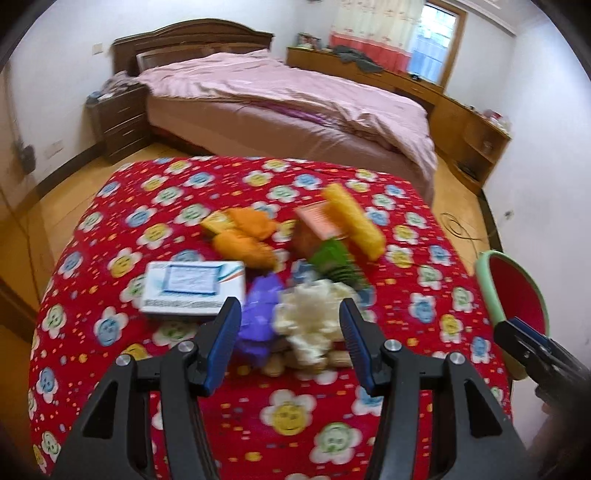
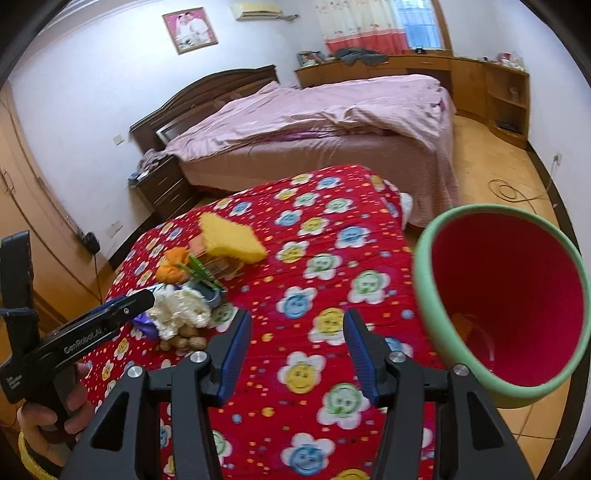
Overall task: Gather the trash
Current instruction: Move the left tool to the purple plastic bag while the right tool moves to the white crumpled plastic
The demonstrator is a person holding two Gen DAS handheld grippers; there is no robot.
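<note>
Bedroom, red flowered cloth [image 1: 110,236] over the table. My left gripper [image 1: 290,325] hangs released above the white crumpled paper [image 1: 314,325], touching nothing. My right gripper [image 2: 295,332] is unclenched too, over bare cloth. The trash heap sits mid-table; the red bin [image 2: 436,288] stands off the table's right edge.

— How does it look from my wrists?
— Bright, soft daylight from the window [image 1: 432,40] behind the curtain [image 2: 354,26]. Shadows are faint.
— Sharp?
— No. Motion blur smears the litter pile [image 1: 295,273] and the flowered cloth [image 2: 321,280]. The fisheye bends walls, and the corners go black.
</note>
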